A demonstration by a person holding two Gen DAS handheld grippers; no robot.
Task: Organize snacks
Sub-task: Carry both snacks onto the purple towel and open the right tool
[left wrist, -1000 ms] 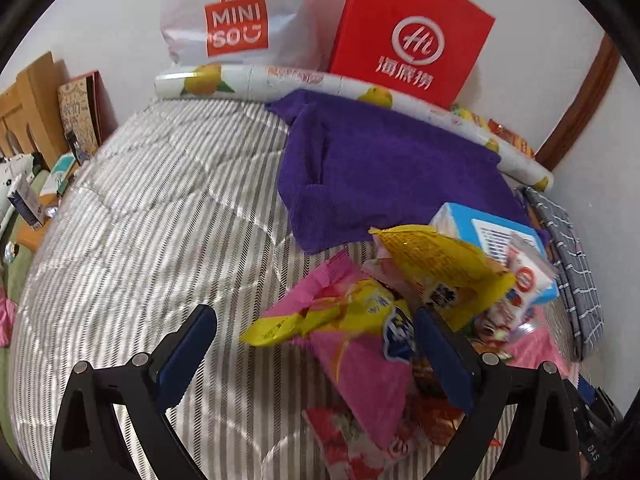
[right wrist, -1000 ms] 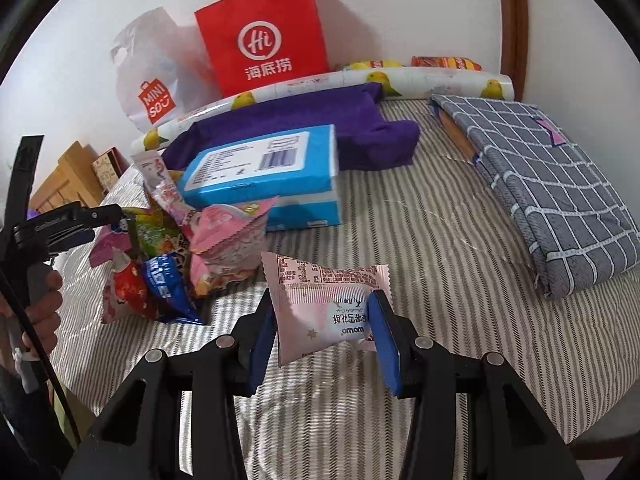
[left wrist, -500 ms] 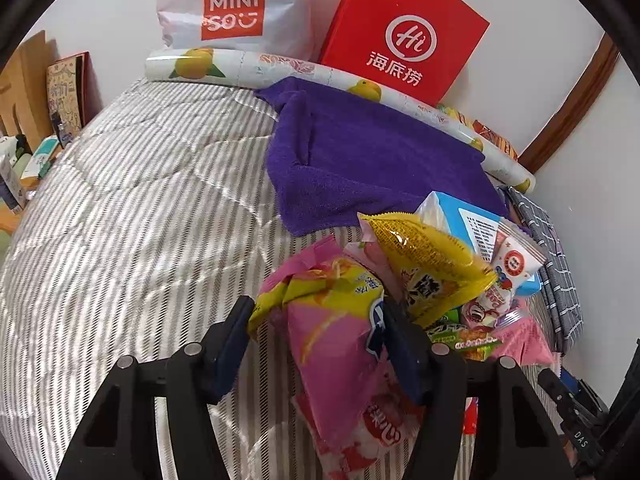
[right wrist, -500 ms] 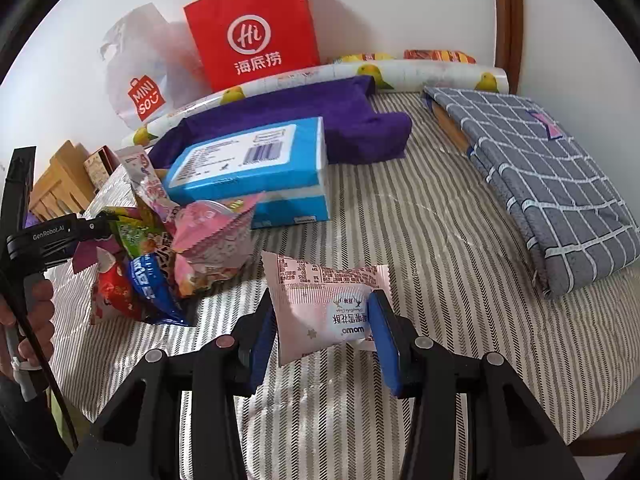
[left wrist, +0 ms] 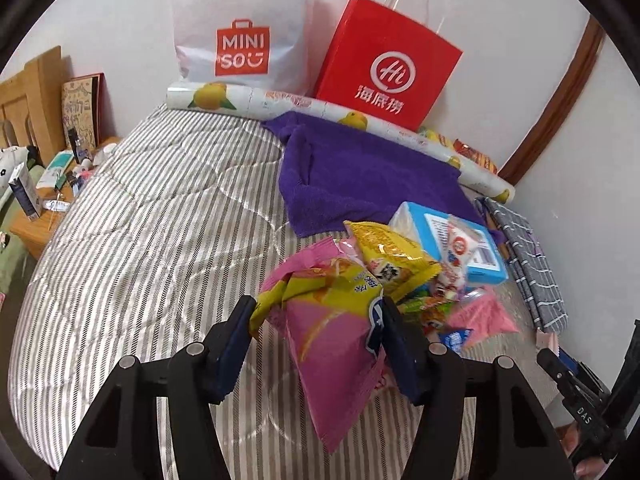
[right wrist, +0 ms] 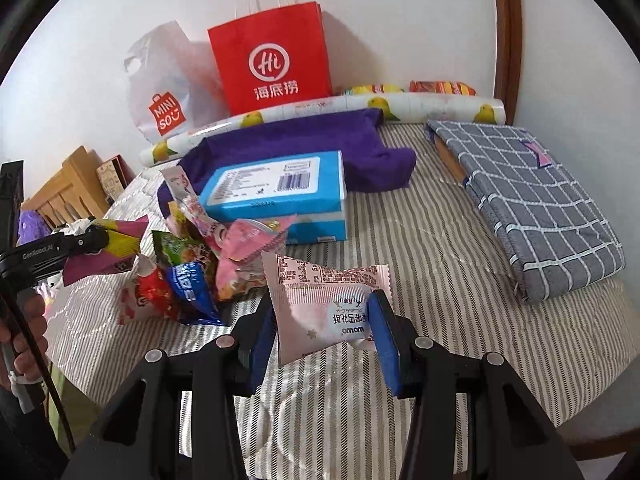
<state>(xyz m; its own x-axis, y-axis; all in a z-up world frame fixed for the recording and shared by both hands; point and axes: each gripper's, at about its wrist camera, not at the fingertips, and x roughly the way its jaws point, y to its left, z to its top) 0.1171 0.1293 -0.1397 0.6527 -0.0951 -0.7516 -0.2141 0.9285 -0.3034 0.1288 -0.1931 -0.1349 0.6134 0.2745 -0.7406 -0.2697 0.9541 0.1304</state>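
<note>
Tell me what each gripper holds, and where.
Left gripper: the pink and yellow crinkly snack bag, clamped across its upper body. Right gripper: the pale pink sealed pastry packet, across its lower half.

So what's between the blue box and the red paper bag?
In the right wrist view, a crumpled purple towel and a fruit-printed paper roll lie between the blue cardboard box and the red paper shopping bag.

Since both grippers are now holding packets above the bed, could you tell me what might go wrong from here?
1. The left gripper pinches the pink and yellow snack bag only near its top, so the bag hangs and might slip out.
2. The right gripper squeezes the pale pink pastry packet, which may crush its contents.
3. The snack pile lies close by; a swing could scatter it.
</note>
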